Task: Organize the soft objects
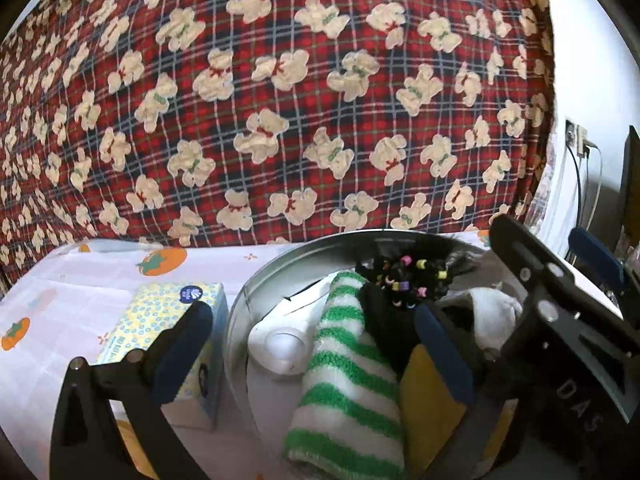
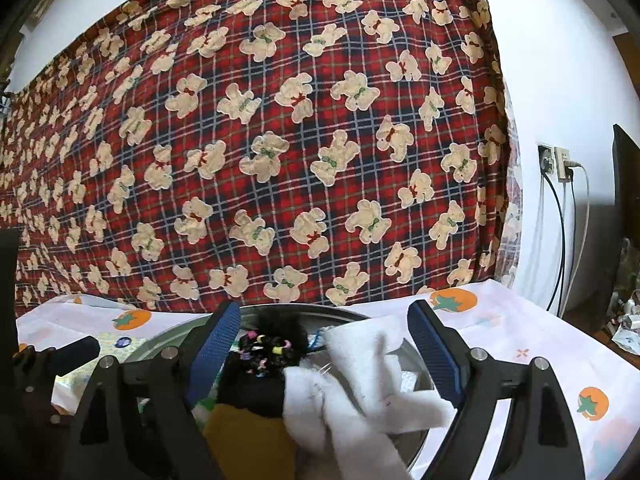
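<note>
Hovering over a full metal tub

Spread wide and holding nothing, the left gripper point(image 1: 312, 344) straddles the near rim of the round metal tub point(image 1: 256, 280), one finger over the tissue box point(image 1: 168, 320) just beside the tub, the other inside it. The tub stands on the persimmon-print cloth point(image 1: 100, 272) of the worktop, near its back edge by the bear-patterned plaid blanket point(image 1: 280, 100). Inside lie a green-striped towel point(image 1: 344, 380), a black beaded plush point(image 1: 404, 280), a yellow cloth point(image 1: 428, 396) and a white towel point(image 2: 360, 380). The right gripper point(image 2: 320, 356) also stands wide open, empty, above the white towel.
</note>
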Available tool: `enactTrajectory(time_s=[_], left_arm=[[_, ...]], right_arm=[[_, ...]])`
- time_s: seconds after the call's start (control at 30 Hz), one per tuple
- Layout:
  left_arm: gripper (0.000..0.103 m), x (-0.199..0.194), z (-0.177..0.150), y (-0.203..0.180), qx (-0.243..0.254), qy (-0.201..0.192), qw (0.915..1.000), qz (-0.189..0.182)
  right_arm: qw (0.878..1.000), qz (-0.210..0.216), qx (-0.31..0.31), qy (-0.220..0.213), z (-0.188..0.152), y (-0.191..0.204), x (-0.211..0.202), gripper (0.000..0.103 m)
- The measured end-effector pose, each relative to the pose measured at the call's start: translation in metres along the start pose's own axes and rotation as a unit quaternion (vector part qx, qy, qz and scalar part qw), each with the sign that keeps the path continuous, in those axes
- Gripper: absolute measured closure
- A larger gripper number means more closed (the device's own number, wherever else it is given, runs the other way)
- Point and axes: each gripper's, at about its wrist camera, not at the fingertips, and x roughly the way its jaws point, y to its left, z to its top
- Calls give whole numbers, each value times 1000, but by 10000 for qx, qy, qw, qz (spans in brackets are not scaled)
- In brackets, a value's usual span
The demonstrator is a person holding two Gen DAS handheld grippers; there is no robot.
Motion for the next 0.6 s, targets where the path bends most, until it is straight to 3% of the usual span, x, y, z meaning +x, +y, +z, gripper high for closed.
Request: enactTrajectory(time_s=[0.2, 0.37, 0.6], left_arm=[[0, -18, -6, -3, 104, -293, 9995, -46], [0, -34, -11, -3, 187, -543, 9983, -33], [0, -53, -16, 9, -35, -778, 9969, -143]], right_arm=[[9996, -76, 11, -259, 0, 2, -20, 15], [9994, -131, 221, -210, -2, -5, -29, 13], [9984, -220, 122, -509, -2, -2, -50, 12]])
